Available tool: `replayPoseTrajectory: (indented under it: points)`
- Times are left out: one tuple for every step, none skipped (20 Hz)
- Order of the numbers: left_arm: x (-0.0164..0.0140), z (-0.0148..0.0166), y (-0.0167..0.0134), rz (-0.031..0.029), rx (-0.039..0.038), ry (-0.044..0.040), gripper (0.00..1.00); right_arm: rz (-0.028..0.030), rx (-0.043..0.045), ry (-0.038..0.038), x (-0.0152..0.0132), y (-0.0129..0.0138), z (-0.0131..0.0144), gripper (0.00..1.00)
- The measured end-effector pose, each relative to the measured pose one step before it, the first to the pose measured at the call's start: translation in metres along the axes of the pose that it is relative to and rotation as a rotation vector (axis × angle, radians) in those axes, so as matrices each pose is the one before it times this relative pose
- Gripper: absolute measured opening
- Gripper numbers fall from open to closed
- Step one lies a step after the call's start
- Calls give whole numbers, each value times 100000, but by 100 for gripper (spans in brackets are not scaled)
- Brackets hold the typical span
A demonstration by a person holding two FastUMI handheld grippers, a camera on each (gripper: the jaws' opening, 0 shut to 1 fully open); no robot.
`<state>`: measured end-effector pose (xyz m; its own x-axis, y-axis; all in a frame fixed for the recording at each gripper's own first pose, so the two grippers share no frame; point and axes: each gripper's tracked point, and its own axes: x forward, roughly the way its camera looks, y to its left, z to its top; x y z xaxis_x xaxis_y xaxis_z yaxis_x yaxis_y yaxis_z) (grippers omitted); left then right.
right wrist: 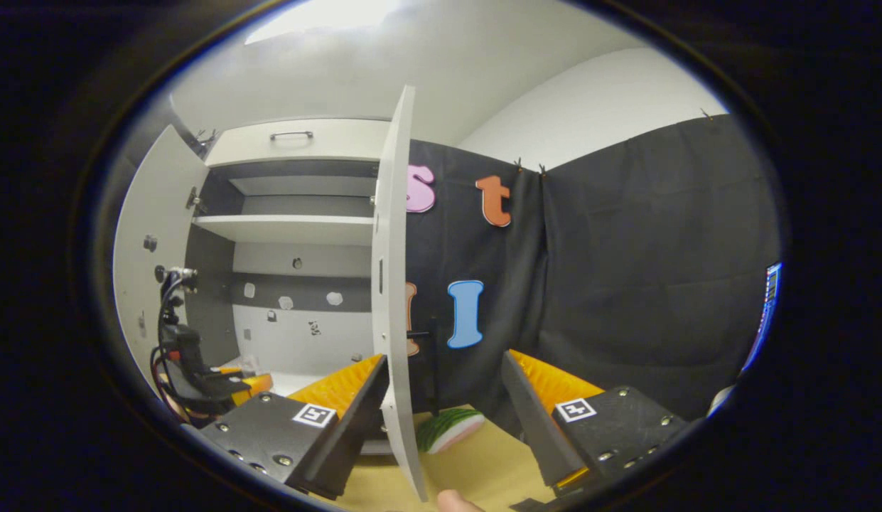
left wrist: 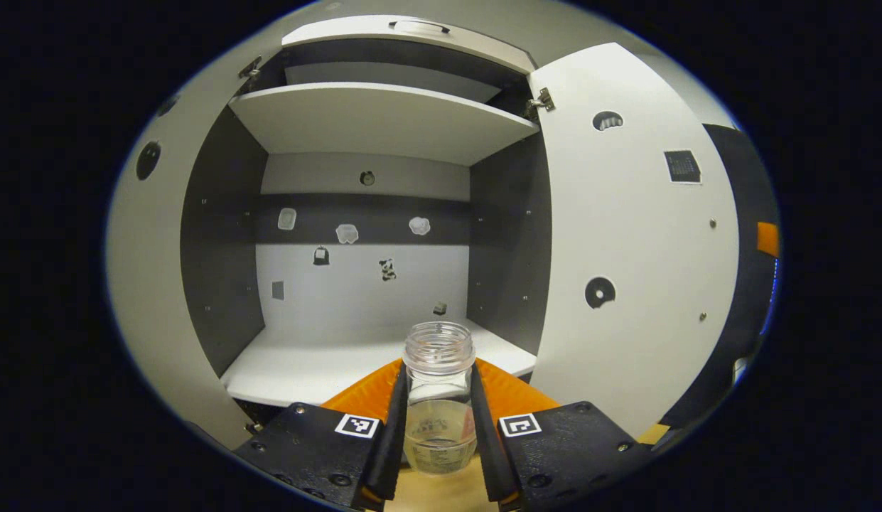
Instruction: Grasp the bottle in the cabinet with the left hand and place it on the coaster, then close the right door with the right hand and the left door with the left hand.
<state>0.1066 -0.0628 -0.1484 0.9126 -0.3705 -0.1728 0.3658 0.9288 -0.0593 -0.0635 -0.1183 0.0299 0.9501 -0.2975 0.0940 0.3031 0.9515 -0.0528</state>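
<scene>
One clear bottle (left wrist: 439, 398), uncapped and upright, stands between the two fingers (left wrist: 392, 419) of the left gripper (left wrist: 438, 427), which press on its sides; a little liquid sits in its lower part. It is held just in front of the cabinet (left wrist: 362, 235), above the front edge of the lower shelf (left wrist: 320, 363), with the wooden desk (left wrist: 433, 494) showing beneath it. The cabinet has two doors, both swung open: the left door (left wrist: 146, 284) and the right door (left wrist: 632, 242). Inside are two shelves, the lower one and an upper shelf (left wrist: 377, 117).

In the right gripper view, the right gripper (right wrist: 441, 419) is spread wide, with the right door's edge standing between its fingers, untouched by either. One green, watermelon-patterned coaster (right wrist: 449, 429) lies on the desk just beyond that door.
</scene>
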Motion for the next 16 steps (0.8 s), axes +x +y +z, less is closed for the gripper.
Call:
replayPoseTrajectory:
  points:
    - [-760, -1181, -182, -1003, -1259, 1624, 47, 839, 32, -193, 40, 122, 74, 97]
    - [-615, -1183, -27, -316, -1088, 1890, 47, 712, 24, -126, -4, 109, 39, 97]
    - [-510, -1267, 127, -71, -734, 1827, 47, 571, 59, -152, 61, 117, 101, 97]
    - [-335, -1023, 123, -92, -439, 1282, 47, 429, 67, -303, 89, 130, 44, 97]
    - [-346, -1164, 90, -111, 32, 1479, 47, 259, 65, -383, -22, 37, 172, 97]
    - [-319, -1206, -1, -312, 596, 1361, 48, 261, 15, -413, 41, 52, 42, 97]
    - [-199, -1223, -135, -913, 874, 1099, 46, 376, -141, -274, 24, 59, 96, 97]
    - [-160, -1463, -181, -881, 620, 2177, 48, 293, -227, -135, 20, -41, -47, 97]
    - [-283, -1613, -168, -1168, 529, 2347, 48, 221, -277, -107, 25, -36, 85, 97]
    - [-130, -1284, -403, -1963, 204, 1418, 48, 125, -215, -38, -16, 8, -30, 92]
    - [-44, -1363, -625, -2520, -642, 775, 48, 19, -61, -173, -20, -110, 44, 92]
    - [-50, -1333, -664, -2509, -310, 1182, 48, -43, 104, -198, 64, -22, 92, 92]
    - [28, -1354, -444, -2067, 797, 1603, 48, 48, 275, -103, 81, 21, 55, 92]
    - [98, -1407, -321, -1442, 1608, 2031, 48, 66, 300, 10, -34, -57, -31, 97]
    - [-383, -1537, -506, -1181, 1859, 3098, 48, -79, 234, -75, -7, -11, 50, 97]
    - [-29, -1418, -610, -1554, 1238, 2635, 48, -128, 110, -154, -24, -124, -17, 97]
